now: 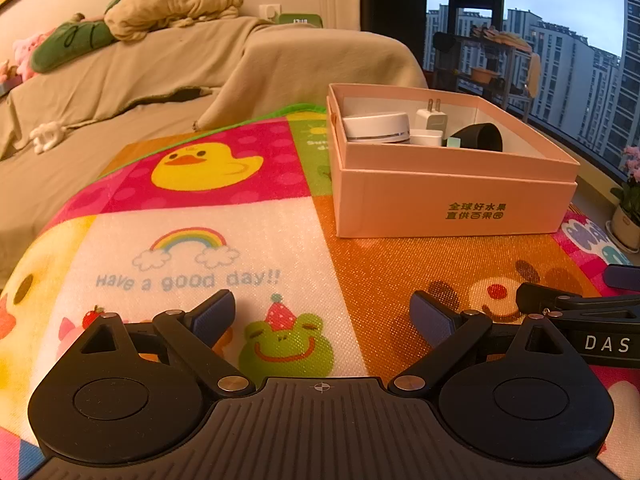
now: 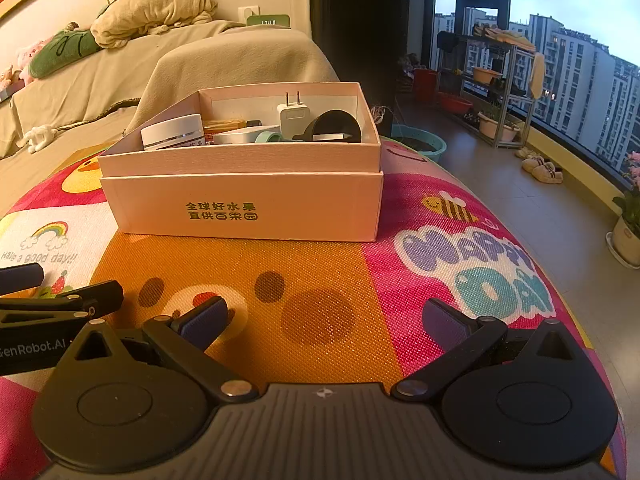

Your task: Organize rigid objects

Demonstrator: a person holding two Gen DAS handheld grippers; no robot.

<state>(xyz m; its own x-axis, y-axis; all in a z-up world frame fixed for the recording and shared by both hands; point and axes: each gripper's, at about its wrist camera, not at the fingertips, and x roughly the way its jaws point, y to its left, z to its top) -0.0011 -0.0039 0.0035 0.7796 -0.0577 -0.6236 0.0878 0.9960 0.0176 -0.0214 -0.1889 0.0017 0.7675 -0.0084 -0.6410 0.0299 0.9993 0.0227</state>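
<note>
- Here both tools, left tool (image 1: 322,314) and right tool (image 2: 334,318), gape empty above the mat (image 2: 320,272)
- Pink box (image 2: 244,200) near the mat's far edge holds white plug (image 2: 294,118), white jar (image 2: 172,131), black ring (image 2: 334,125)

The left tongs (image 1: 322,316) are matte black: a ribbed dark-grey central deck with a small crosshair mark, flanked by two round housings with recessed discs, and angled link arms pinned with silver rivets. Their fingers (image 1: 212,316) carry dark blue, finely textured pads. The right tongs (image 2: 326,320) are built the same; side on, this unit shows white "DAS" lettering, and the left unit shows "GenRobot.AI".
</note>
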